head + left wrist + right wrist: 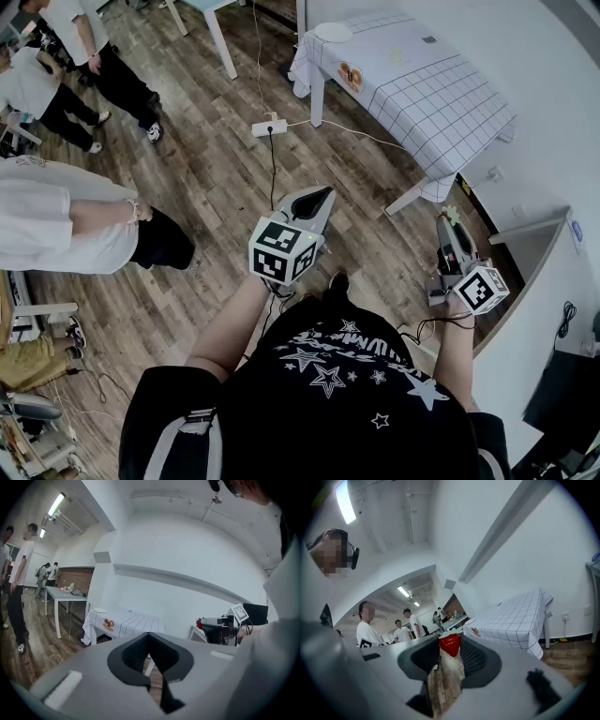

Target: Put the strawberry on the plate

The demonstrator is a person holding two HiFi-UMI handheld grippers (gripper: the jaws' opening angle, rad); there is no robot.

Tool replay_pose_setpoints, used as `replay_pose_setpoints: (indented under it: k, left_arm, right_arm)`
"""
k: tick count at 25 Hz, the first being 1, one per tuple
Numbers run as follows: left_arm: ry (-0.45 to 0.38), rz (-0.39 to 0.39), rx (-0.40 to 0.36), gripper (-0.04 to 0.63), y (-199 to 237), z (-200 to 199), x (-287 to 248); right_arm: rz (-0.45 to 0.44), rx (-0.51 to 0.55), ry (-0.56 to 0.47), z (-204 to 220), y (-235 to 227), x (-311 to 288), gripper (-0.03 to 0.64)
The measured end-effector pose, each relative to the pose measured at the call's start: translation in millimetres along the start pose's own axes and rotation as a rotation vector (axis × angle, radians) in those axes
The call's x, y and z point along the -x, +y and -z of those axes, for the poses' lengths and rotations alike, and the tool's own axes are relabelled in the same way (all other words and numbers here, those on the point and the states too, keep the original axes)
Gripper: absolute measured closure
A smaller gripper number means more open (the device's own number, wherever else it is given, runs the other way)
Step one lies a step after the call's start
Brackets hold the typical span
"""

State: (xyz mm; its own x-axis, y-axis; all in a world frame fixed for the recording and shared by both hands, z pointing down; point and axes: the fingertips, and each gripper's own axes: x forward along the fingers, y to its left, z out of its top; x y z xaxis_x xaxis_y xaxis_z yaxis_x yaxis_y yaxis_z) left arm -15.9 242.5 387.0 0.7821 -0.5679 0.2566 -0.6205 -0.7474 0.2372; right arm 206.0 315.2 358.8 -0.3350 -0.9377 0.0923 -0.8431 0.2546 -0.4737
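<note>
You hold both tools out in front of your chest, above a wooden floor. Your left tongs are closed: the 2 dark pads meet at their tips and nothing sits between them. They tip slightly downward.

Your right tongs are held about level, off to the side, well apart from the left tongs. They are clamped on the strawberry. The red fruit is pinched right at the tips, and in the head view its green leafy top pokes out beyond them.

Farther out, a white power strip lies on the floor with its cable running away from it.

Beyond that stands the worktop, draped in a white checked cloth that hangs over its edges. The plate is white and round and sits near the worktop's far corner, with nothing visible on it. The strawberry is in the air, well apart from the plate and the worktop.

Several people stand on the floor at the left of the head view.
</note>
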Motion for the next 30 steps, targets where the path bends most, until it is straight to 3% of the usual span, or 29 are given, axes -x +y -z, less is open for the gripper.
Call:
replay_pose_setpoints:
  k: [15, 30]
  left_arm:
    - [-0.059, -0.061, -0.027, 0.588, 0, -32, 0]
    - [-0.108, -0.152, -0.005, 0.588, 20, -48, 45]
  right_arm:
    - [-0.011, 0.045, -0.032, -9, 11, -14, 0.473]
    - [-0.085, 0.103, 0.049, -6, 59, -50, 0.472]
